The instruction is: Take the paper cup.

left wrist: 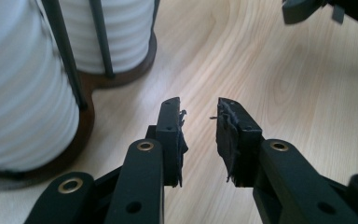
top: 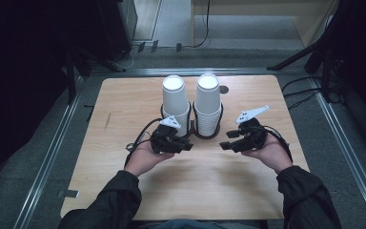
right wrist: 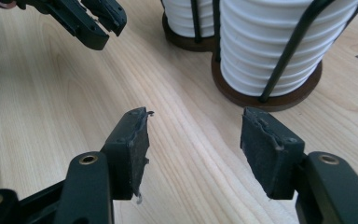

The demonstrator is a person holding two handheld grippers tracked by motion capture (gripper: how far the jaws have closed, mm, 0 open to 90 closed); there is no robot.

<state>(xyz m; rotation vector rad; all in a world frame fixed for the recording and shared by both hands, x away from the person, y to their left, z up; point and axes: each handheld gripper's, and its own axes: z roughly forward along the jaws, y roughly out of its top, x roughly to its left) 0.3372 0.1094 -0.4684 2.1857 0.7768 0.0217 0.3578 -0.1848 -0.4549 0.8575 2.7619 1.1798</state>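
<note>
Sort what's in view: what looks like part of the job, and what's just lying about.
Likely part of the job:
left cup stack
right cup stack
cup holder
left claw, open
right claw, open

Lying about:
small dark disc on the table
floor cables

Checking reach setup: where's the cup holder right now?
In the high view the cup holder sits mid-table toward the far edge, holding two stacks of white paper cups, just beyond and between the left gripper and right gripper.
</note>
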